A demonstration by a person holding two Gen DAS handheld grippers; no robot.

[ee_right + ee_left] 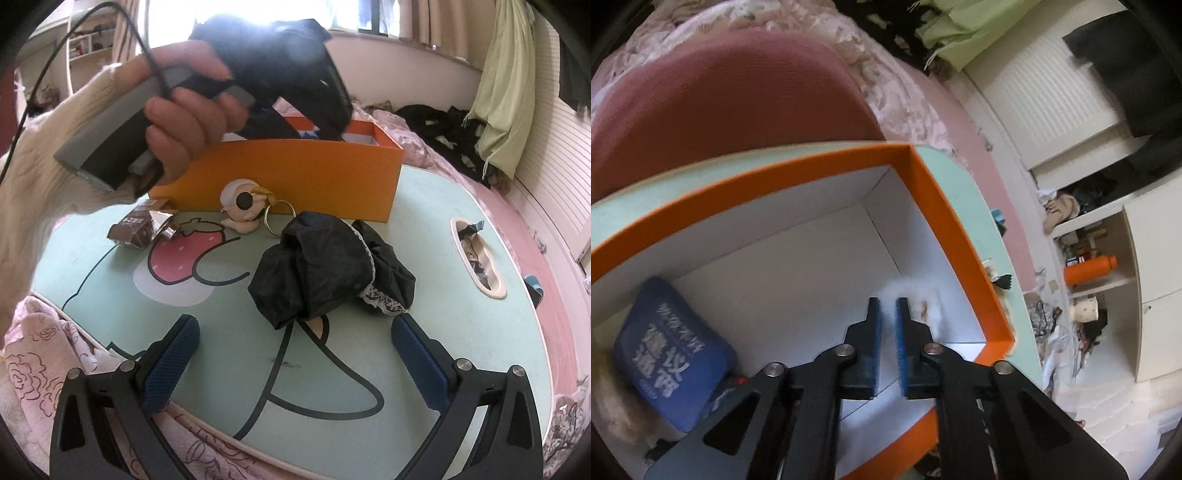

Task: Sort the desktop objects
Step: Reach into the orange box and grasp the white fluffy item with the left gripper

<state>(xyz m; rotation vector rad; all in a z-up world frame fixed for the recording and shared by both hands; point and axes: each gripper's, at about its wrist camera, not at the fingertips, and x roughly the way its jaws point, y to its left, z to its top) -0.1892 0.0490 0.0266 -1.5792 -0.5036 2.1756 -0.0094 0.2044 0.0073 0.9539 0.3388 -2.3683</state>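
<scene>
My left gripper (888,301) reaches down into the orange box (942,206), near its right wall. Its jaws are shut, and a tuft of a white fluffy toy (923,299) sits in the narrow slit between the pads. A blue pouch (668,350) with white lettering lies at the box's left end. In the right wrist view a hand (184,122) holds that left gripper over the orange box (295,173). My right gripper (295,323) stands open near the table's front edge, empty. Just beyond it lies a crumpled black cloth (325,269) with lace trim.
On the mint-green table (424,206), a small doll keyring (242,206) and a brown packet (140,225) lie in front of the box. A cut-out handle slot (476,254) is at the table's right. Bedding surrounds the table, with shelves (1100,258) beyond.
</scene>
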